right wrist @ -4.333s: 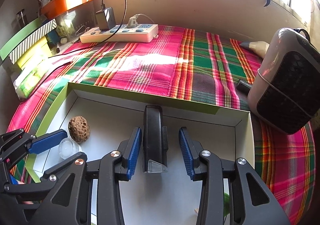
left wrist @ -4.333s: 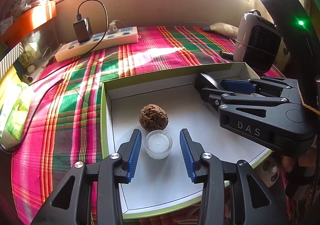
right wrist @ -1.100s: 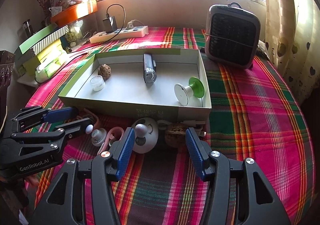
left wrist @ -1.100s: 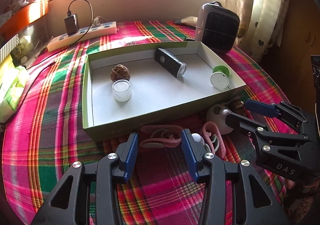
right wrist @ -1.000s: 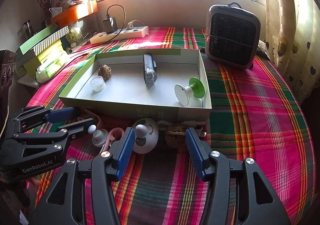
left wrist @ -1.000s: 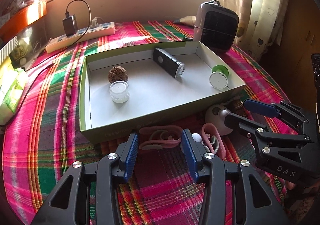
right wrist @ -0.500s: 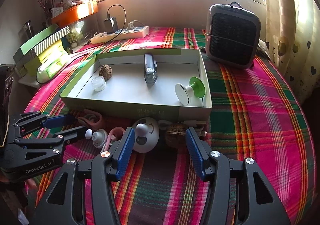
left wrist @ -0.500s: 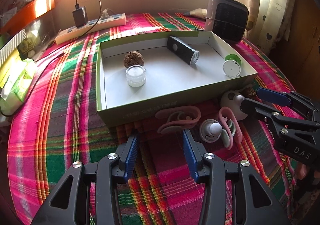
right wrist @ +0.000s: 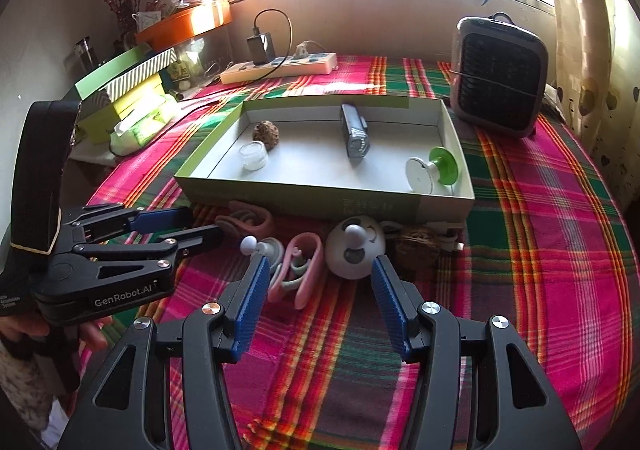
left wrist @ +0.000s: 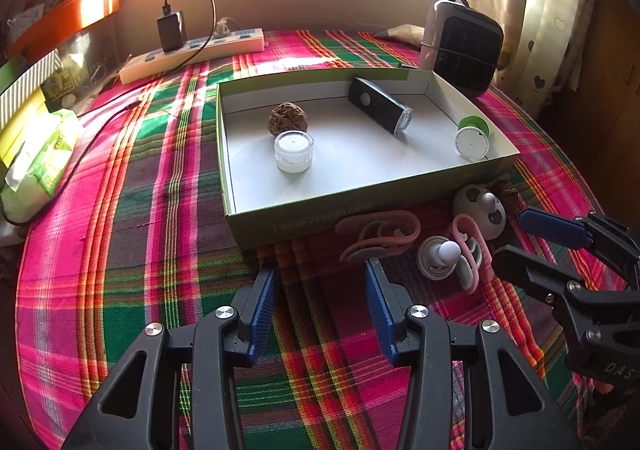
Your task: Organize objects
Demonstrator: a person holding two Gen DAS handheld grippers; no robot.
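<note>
The box (left wrist: 304, 216) lay on the plaid surface (left wrist: 120, 210), open-topped, already partly filled.

Nearest, both tools stood spread and empty: the left tool (left wrist: 320, 290) hung over bare cloth just short of the box's near wall, and the right tool (right wrist: 316, 282) hung over the loose pile to its right.

Still outside, along the near wall, lay a pink clip (left wrist: 380, 234), a white knob piece (left wrist: 440, 254) touching a second pink clip (left wrist: 472, 250), a white panda toy (left wrist: 484, 210) and, just beyond it against the box, a brown nut (right wrist: 416, 246). Some white item lay beside that nut; what it was I could not tell.

Inside the box sat a small jar (left wrist: 293, 150) with a second nut (left wrist: 288, 118) touching behind it, a black flashlight (left wrist: 378, 106) at the far wall, and a green-and-white spool (left wrist: 472, 136) in the right near corner.

By my count four things were stowed and at least five remained, so the job looked roughly half done; neither tool had yet settled on the next piece.
</note>
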